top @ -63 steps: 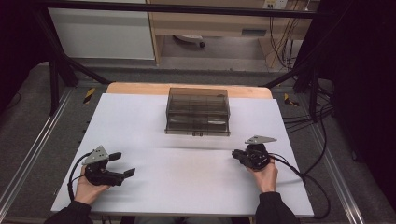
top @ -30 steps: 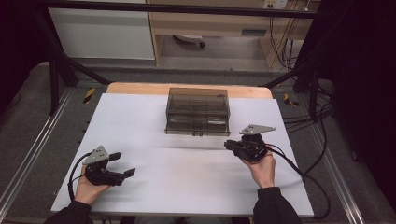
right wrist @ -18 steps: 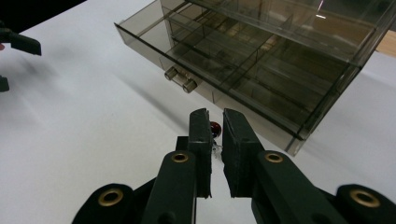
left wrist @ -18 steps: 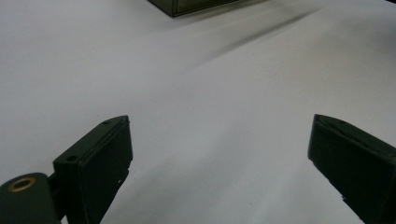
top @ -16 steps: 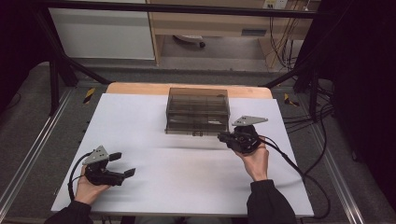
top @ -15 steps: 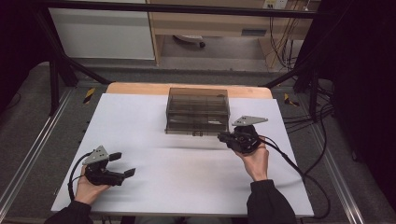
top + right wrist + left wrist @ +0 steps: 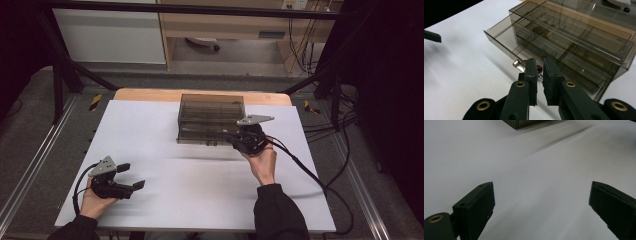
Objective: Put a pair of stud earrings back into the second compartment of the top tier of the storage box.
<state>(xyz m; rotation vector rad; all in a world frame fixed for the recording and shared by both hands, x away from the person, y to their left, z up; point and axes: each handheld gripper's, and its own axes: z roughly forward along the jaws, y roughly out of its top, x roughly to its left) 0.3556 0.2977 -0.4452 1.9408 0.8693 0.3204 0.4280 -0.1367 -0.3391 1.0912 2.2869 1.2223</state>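
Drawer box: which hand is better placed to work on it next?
Right. The right gripper sits at the front of the drawer box, jaws nearly closed and aimed at its lower drawer. The left gripper rests far off near the table's front-left corner, jaws open.

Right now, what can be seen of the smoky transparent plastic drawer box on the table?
The smoky transparent plastic drawer box is a low, wide organiser of brown-tinted clear plastic with stacked shallow drawers split by dividers. It stands upright at the far middle of the white table. The lowest drawer is pulled partly out. The shut right gripper points at its front; whether they touch is unclear.
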